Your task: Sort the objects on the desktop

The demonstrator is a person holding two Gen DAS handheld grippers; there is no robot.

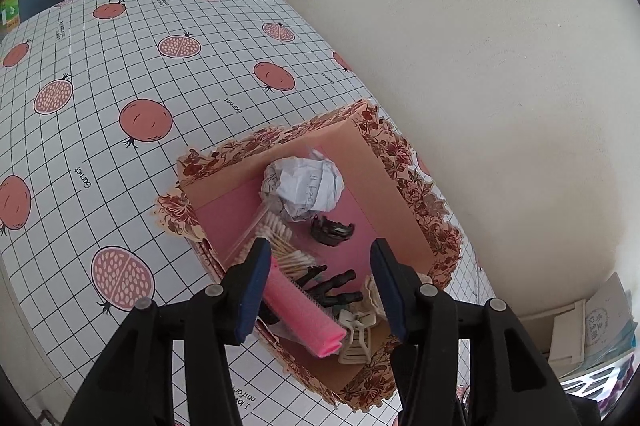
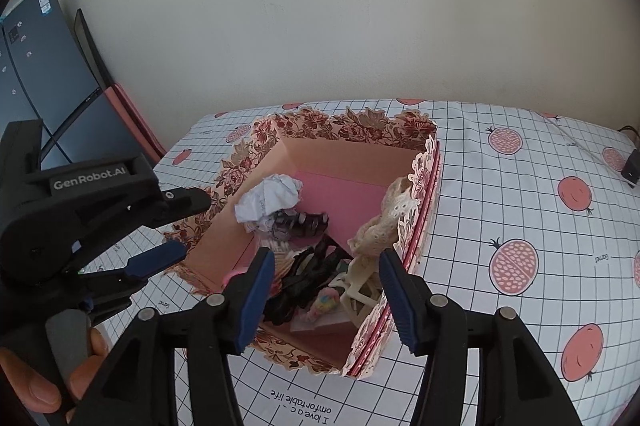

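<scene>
Box: my floral-edged pink cardboard box [image 1: 404, 162] stands at the table's wall-side edge.
Contents: crumpled white paper ball [image 1: 304, 186], cotton swabs [image 1: 280, 246], pink plastic comb [image 1: 304, 314], black clips [image 1: 332, 228], cream claw clip [image 1: 356, 334].
Left tongs [image 1: 320, 290]: parted, empty, over the box.
Right tongs [image 2: 326, 296]: parted, empty.
Progress: gathering looks finished; visible gridded tablecloth [image 1: 120, 86] carries no loose items.

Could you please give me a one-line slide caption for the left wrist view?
Open left gripper above a floral box holding crumpled paper, cotton swabs and a pink comb.
</scene>
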